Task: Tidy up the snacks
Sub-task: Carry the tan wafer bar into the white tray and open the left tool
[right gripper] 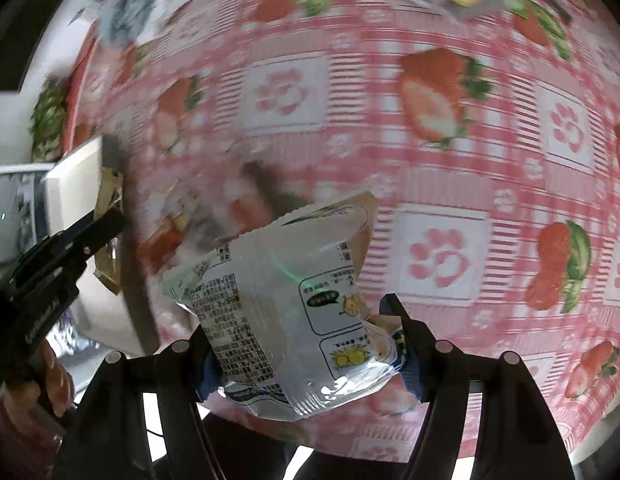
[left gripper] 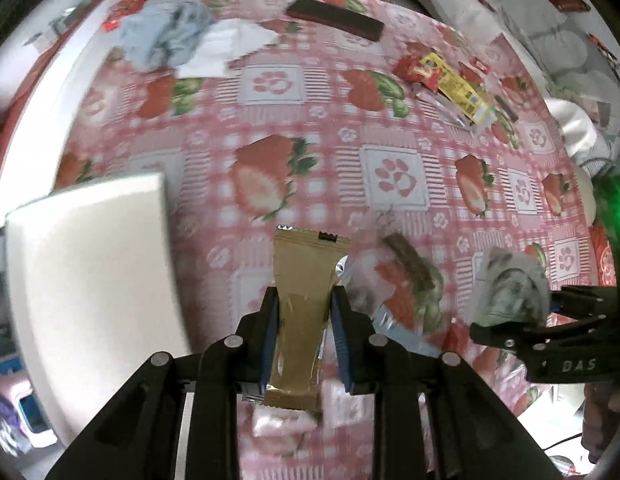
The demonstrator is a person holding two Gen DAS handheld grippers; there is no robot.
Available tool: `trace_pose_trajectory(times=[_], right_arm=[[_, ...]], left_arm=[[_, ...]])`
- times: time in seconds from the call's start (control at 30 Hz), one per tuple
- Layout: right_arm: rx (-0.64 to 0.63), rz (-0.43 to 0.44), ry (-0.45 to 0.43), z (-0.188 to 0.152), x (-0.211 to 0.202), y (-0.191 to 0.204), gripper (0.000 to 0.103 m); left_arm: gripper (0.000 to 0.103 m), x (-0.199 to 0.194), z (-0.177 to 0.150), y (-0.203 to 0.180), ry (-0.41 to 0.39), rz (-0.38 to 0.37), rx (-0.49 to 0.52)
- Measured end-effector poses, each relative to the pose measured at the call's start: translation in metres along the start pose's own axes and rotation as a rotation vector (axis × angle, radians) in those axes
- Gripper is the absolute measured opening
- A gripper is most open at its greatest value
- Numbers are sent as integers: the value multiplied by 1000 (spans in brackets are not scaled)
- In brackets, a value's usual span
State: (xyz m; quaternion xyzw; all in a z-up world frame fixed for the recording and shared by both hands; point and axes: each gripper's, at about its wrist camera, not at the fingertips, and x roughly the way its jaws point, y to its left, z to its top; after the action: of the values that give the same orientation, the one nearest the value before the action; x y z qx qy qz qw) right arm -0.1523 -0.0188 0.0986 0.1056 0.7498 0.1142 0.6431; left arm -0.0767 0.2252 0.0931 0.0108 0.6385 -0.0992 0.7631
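My left gripper (left gripper: 304,300) is shut on a gold snack bar (left gripper: 302,304) and holds it above the strawberry tablecloth, next to a white box (left gripper: 90,272) on its left. My right gripper (right gripper: 306,320) is shut on a white printed snack packet (right gripper: 286,308); the same gripper (left gripper: 510,316) and packet (left gripper: 506,292) show at the right in the left wrist view. The left gripper (right gripper: 106,216) with the gold bar (right gripper: 110,196) shows at the left edge of the right wrist view, beside the white box (right gripper: 74,184).
Loose snacks lie on the pink tablecloth (left gripper: 350,120): a dark brown bar (left gripper: 334,18) at the back, red and yellow packets (left gripper: 446,76) at back right, a small pile (left gripper: 398,280) near my grippers. A blue cloth (left gripper: 166,36) and white paper (left gripper: 230,46) lie back left.
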Motion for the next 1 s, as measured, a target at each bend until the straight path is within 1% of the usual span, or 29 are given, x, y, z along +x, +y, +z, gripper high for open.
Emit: trace_pose_trajectory(times=[0.1, 0.2, 0.27, 0.43, 0.53, 0.67, 0.7, 0.73, 0.77, 0.8, 0.83, 0.93, 1.0], right_arm=[[-84, 22, 25, 5, 13, 42, 70], [-161, 52, 49, 10, 23, 85, 70], [-209, 76, 65, 14, 30, 116, 70], [-280, 117, 81, 30, 49, 175, 70], [-326, 136, 77, 40, 61, 212, 70], [-367, 152, 79, 48, 79, 248, 71], [-381, 145, 81, 49, 85, 254, 79], [-387, 118, 84, 54, 97, 262, 86], [-382, 84, 100, 56, 107, 263, 97], [-372, 71, 110, 56, 112, 261, 101], [-352, 64, 127, 56, 116, 257, 101], [-281, 69, 173, 54, 124, 236, 102], [-243, 42, 194, 52, 125, 222, 102]], left_arm=[[28, -14, -18, 22, -13, 33, -53], [28, -22, -38, 51, -10, 57, -135], [28, -28, -51, 74, -11, 86, -197], [28, -28, -81, 128, 8, 152, -326], [28, -24, -94, 150, 28, 179, -370], [29, -14, -100, 163, 47, 197, -390], [34, -11, -100, 164, 54, 206, -384], [44, -6, -100, 164, 68, 219, -371], [51, -3, -101, 163, 70, 226, -365], [66, 0, -101, 162, 72, 227, -357], [69, 5, -101, 160, 81, 234, -338], [69, 20, -107, 155, 126, 223, -309], [70, 29, -111, 149, 154, 224, -286]])
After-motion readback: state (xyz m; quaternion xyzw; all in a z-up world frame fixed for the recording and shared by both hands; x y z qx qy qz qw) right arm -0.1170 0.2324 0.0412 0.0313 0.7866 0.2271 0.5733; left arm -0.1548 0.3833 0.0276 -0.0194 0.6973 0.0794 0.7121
